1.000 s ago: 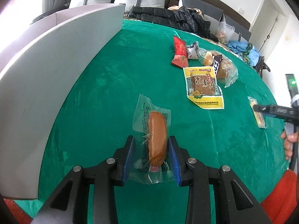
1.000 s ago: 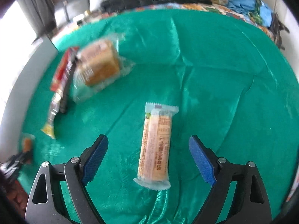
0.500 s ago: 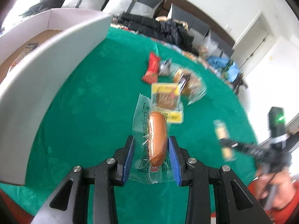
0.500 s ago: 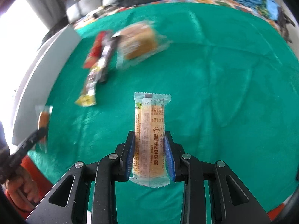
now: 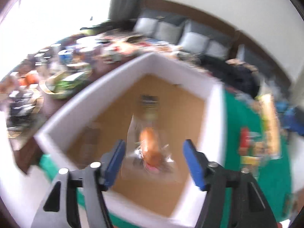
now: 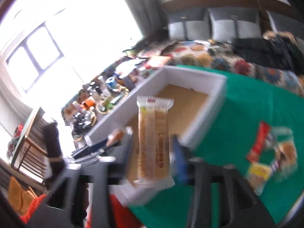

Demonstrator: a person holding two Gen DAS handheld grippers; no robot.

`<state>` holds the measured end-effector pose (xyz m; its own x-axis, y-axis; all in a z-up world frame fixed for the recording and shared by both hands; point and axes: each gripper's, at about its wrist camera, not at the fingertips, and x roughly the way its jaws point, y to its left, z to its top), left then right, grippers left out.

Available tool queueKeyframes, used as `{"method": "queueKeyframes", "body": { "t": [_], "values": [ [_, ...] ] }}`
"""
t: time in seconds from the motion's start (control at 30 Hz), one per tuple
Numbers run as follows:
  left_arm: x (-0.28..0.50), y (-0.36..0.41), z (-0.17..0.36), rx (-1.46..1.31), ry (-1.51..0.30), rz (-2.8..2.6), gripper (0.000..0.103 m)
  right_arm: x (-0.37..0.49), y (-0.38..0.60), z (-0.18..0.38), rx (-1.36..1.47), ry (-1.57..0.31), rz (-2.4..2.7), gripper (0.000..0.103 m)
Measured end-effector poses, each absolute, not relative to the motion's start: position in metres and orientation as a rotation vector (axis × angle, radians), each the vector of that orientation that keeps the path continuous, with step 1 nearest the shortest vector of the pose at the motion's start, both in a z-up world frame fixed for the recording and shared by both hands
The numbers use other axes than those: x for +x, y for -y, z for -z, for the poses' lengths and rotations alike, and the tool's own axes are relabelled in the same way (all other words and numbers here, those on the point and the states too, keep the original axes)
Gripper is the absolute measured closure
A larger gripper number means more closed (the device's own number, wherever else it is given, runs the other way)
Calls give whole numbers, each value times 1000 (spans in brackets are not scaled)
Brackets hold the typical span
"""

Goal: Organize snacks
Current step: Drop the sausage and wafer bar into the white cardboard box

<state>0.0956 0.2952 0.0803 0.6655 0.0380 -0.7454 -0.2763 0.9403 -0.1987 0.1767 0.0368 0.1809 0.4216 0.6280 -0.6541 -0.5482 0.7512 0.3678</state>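
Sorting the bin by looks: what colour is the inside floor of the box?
Brown cardboard floor with white walls, clearest in the left wrist view.

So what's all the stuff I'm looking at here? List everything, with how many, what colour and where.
Box: one, white walls, brown floor, on the green table.
Sausage pack: one, orange in clear wrap, over the box floor between the open left tool's pads.
Dark packets: at least two, blurred, on the box floor.
Wafer bar: one, tan and white wrapper, held above the box.
Snack pile: several, red, yellow and tan, on the cloth right of the box.
Tablecloth: one, green.
Sofa cushions: several, grey, at the far wall.
Left tool: black, blue pads, open.
Right tool: black, blue pads, shut on the wafer bar.
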Motion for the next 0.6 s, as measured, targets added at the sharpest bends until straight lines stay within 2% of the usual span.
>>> {"method": "queueKeyframes", "body": {
  "t": [0.07, 0.13, 0.27, 0.4, 0.47, 0.53, 0.6],
  "values": [
    [81, -312, -75, -317, -831, -222, 33, 175, -43, -182, 96, -838, -701, 32],
    [62, -319, -67, -356, -815, -228, 23, 171, -29, -170, 97, -821, -689, 29],
    [42, -288, -53, -382, -831, -136, 23, 161, 28, -109, -56, -840, -542, 28],
    [34, -199, -58, -340, -848, 126, 23, 132, 130, -20, -252, -888, -329, 29],
    [31, -135, -58, -263, -850, 277, 18, 114, 190, 13, -307, -912, -221, 29],
    [34, -83, -48, -204, -862, 381, 5, 104, 239, 27, -294, -928, -129, 29],
    [43, -46, -32, -150, -888, 415, 5, 99, 276, 34, -233, -941, -48, 29]
  ]
}}
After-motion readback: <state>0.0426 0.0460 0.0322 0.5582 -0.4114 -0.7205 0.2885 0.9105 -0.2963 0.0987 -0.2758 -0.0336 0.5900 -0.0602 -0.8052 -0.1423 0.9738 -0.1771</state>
